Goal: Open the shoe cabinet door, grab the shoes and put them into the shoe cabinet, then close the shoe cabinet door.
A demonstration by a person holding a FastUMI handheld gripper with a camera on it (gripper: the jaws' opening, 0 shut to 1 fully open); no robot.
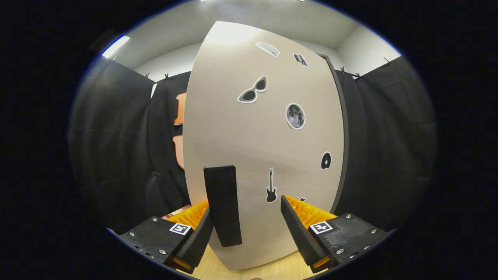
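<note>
While our gripper (pixel 247 217) sits with its fingers spread apart, we see the black bar handle (pixel 222 205) of the shoe cabinet door (pixel 264 147) between them, close against the left finger (pixel 200 237); the right finger (pixel 297 229) stands clear of it, so nothing is clasped. The pale door rises just ahead of us, stuck with sunglasses (pixel 253 90), moon (pixel 295 116) and guitar (pixel 271 186) stickers, and a light wooden floor (pixel 249 270) lies under it.
</note>
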